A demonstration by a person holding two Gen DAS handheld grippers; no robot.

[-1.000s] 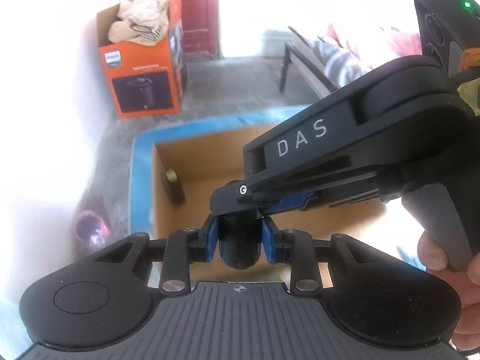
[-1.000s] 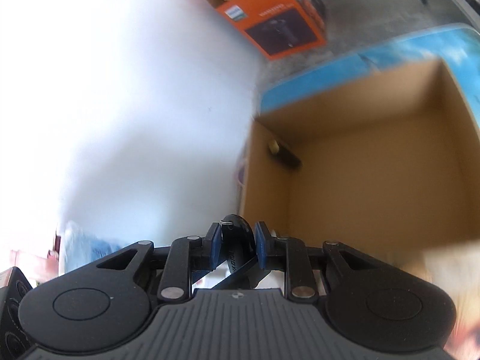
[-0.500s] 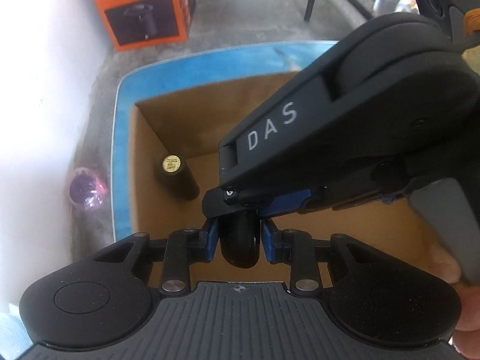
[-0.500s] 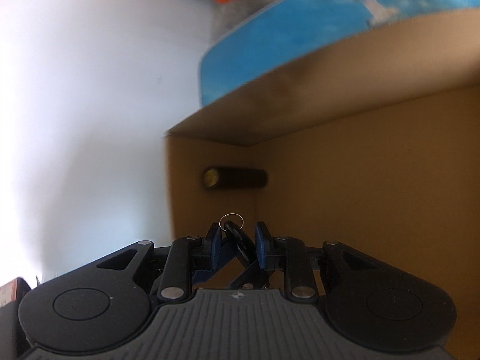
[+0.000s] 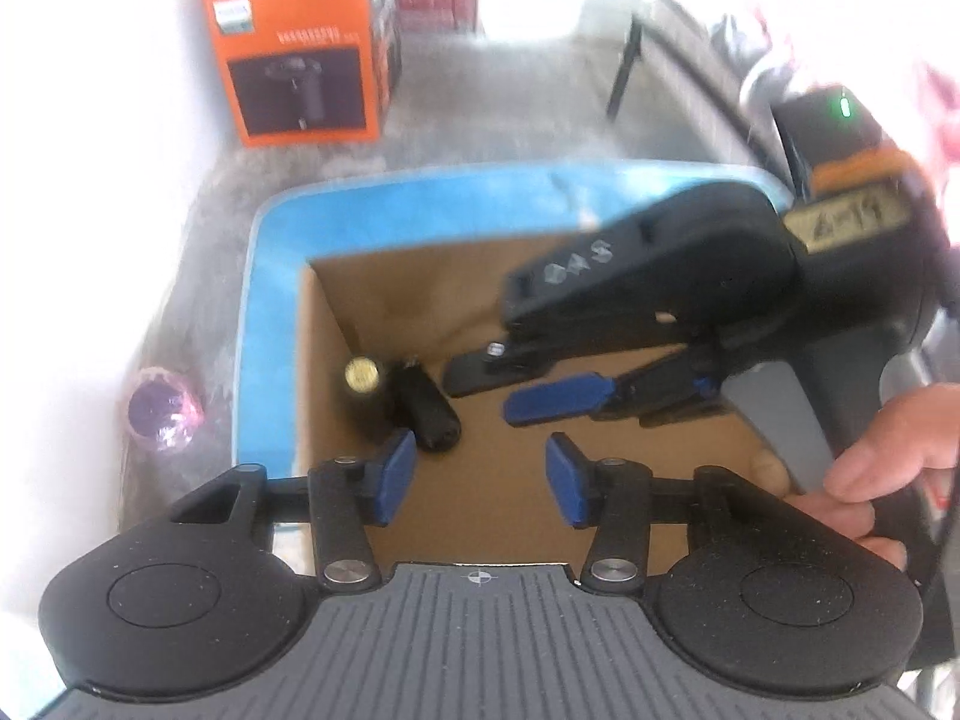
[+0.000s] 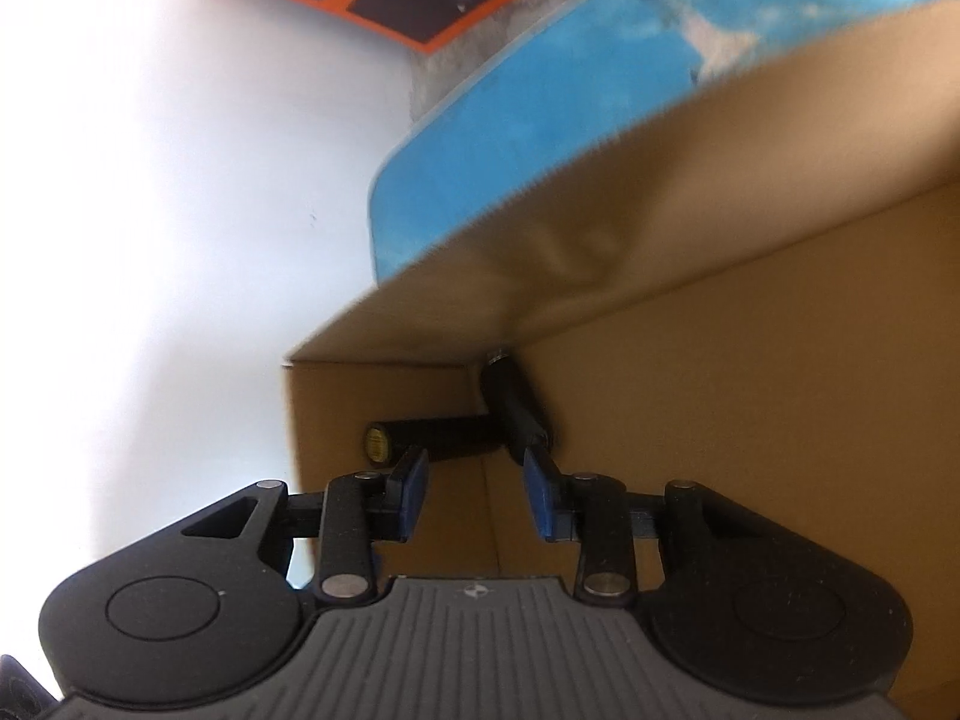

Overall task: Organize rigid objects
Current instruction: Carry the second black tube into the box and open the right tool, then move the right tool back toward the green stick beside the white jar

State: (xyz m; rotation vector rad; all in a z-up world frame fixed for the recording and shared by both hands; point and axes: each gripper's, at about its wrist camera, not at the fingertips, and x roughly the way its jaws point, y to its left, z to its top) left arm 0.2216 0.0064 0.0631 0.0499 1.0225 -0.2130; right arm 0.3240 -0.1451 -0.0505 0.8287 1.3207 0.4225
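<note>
Two black cylinders (image 5: 420, 408) in cardboard box (image 5: 336, 324) corner, both grippers' fingers (image 5: 393, 477) released, orange box (image 5: 297, 60) behind.

black cylinder (image 5: 425, 407) | lying in cardboard box (image 5: 336, 324) corner (beside gold-capped cylinder (image 5: 363, 391))

The right gripper (image 6: 474, 492) reaches into a cardboard box (image 6: 750, 420), its jaws just opened with nothing between them. In the box's far left corner lie two black cylinders, touching: one with a yellow end cap (image 6: 432, 441), one (image 6: 516, 405) along the back wall.
</note>
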